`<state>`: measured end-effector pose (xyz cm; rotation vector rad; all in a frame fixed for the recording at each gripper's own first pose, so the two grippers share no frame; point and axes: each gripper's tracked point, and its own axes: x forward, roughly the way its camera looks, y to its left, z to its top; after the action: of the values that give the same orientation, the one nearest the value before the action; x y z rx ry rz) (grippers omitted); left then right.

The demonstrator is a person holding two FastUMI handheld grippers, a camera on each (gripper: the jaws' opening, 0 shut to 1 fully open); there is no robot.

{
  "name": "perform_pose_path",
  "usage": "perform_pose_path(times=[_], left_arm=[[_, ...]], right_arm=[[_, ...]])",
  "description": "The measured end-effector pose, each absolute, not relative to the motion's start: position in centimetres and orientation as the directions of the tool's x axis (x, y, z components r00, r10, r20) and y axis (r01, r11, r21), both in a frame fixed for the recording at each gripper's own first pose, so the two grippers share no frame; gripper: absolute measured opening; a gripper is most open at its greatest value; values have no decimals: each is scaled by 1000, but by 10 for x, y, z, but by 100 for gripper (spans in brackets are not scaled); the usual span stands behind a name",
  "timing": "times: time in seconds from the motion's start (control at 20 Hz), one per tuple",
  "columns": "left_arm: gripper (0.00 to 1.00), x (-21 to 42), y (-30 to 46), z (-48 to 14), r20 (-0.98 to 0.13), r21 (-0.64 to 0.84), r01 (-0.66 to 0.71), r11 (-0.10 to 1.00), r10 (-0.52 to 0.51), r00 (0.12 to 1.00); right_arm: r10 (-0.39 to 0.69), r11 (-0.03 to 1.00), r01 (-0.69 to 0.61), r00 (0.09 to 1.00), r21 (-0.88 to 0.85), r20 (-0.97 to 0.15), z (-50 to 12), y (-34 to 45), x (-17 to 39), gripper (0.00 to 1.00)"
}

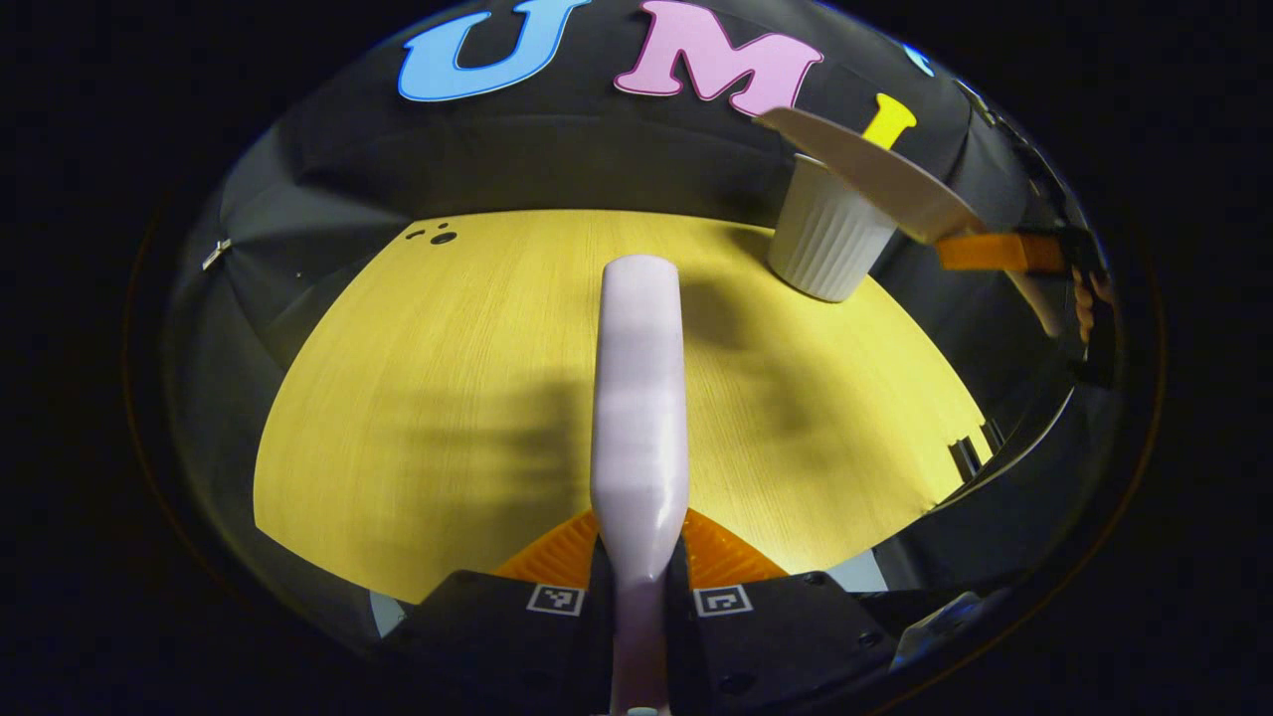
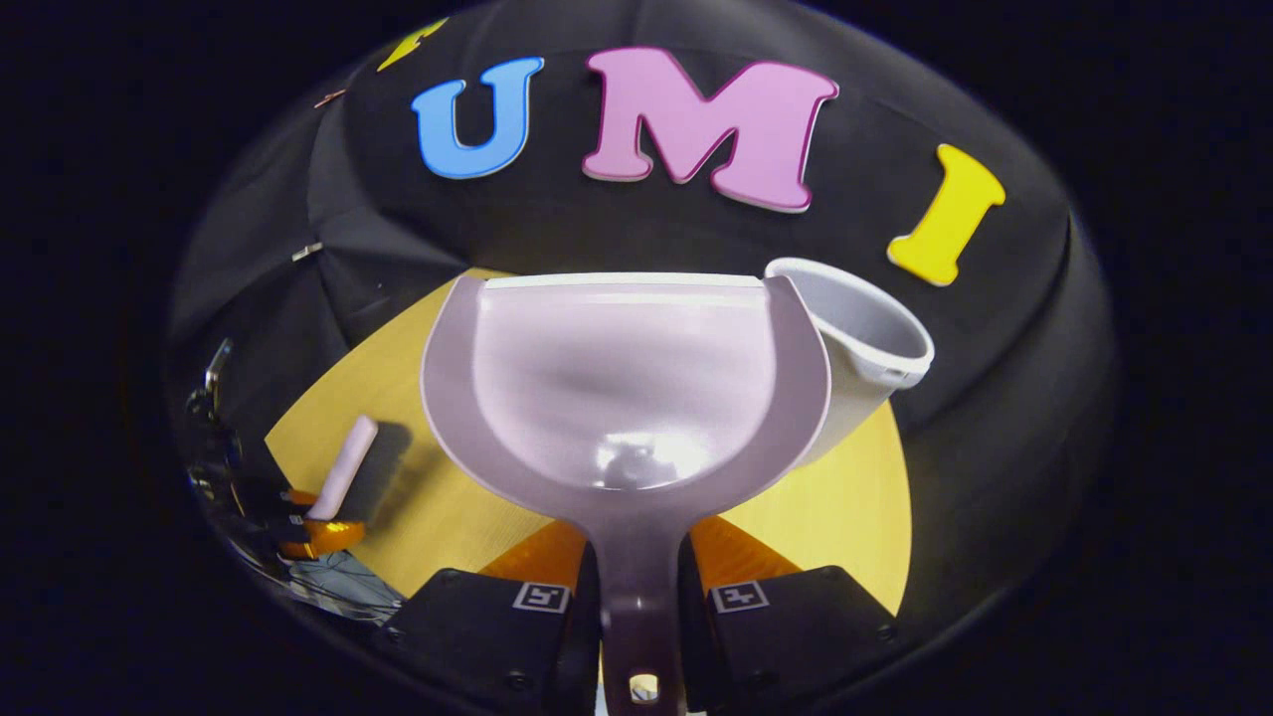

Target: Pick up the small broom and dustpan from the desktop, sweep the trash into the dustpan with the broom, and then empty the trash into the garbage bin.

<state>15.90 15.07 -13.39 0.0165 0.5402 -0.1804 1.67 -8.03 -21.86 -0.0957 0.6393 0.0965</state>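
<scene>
The right gripper has its fingers closed on the handle of the dustpan, which juts forward from the claw with its open scoop facing the camera. The pan looks empty: no trash shows on its inner surface. Just ahead and to the right of that claw, touching or nearly touching the pan's side, stands the white garbage bin, its ribbed wall and open mouth clear in both views.

The left gripper is clamped on the small broom, whose pale handle-like body runs straight out from between the fingers over the wooden desktop. I cannot tell from here where the bristles are. In the left gripper view the dustpan hangs tilted above the bin, far ahead and to the right of the claw.

No trash is visible on the desktop ahead of either claw. So I judge the step in hand to be the emptying into the bin, at or near its finish. The next move calls for tipping the pan's front lip over the bin's mouth if anything remains, keeping the lip inside the rim, then carrying both tools down to the desktop.
</scene>
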Motion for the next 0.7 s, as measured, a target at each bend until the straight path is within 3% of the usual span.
perform_pose_path(times=[0.7], left_arm=[[26,248,159,-169,-684,-7,93,996,-73,726]], right_arm=[[23,1000,-8,592,22,-806,-255,-83,3,37]])
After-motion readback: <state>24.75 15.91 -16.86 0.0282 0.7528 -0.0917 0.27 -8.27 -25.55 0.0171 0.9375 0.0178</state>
